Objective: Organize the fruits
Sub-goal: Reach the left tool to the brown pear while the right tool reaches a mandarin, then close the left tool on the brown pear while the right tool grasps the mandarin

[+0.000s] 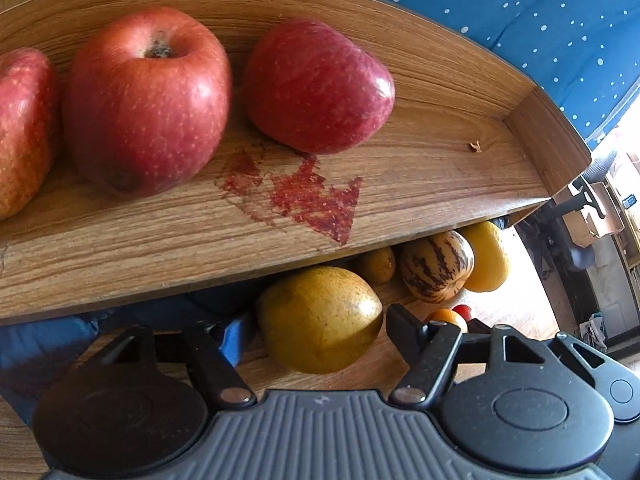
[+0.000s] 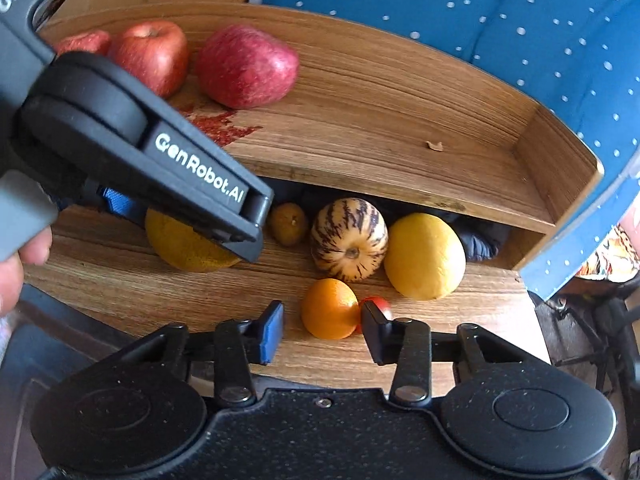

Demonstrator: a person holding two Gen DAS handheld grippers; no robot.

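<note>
Left gripper (image 1: 316, 332): fingers spread to either side of a large yellow-brown pear (image 1: 320, 320); the left blue pad (image 1: 236, 336) sits just beside the fruit's flank, the right black finger (image 1: 404, 326) close by its other side. Whether the pads press the skin cannot be told, so grip is undetermined. In the right wrist view the same tool's body reaches in from the upper left over the pear, with a person's hand (image 2: 20, 264) at the left edge behind it.

Right gripper (image 2: 322, 330): jaws apart, holding nothing, low over the tabletop (image 2: 120, 288). A small orange (image 2: 330, 308) lies between the fingertips but nearer the right one; a small red fruit (image 2: 380, 304) shows just behind that right finger.

Wooden shelf tray (image 1: 440, 92), raised, walled at back and right end. Contents: three red apples in a row at its left part: one cut off at the frame edge (image 1: 24, 128), one stem-up (image 1: 148, 100), one tilted on its side (image 1: 320, 84). A red stain (image 1: 304, 196) marks the floor in front of them; a small dry scrap (image 1: 475, 146) lies towards the right end.

Tabletop beneath and before the tray. Contents: pear, a small brown kiwi-like fruit (image 2: 288, 224), a cream melon with dark purple stripes (image 2: 350, 240), a yellow citrus (image 2: 424, 256) touching the melon's right side, the orange, the red fruit.

Behind: blue fabric with white dots (image 2: 500, 12).
</note>
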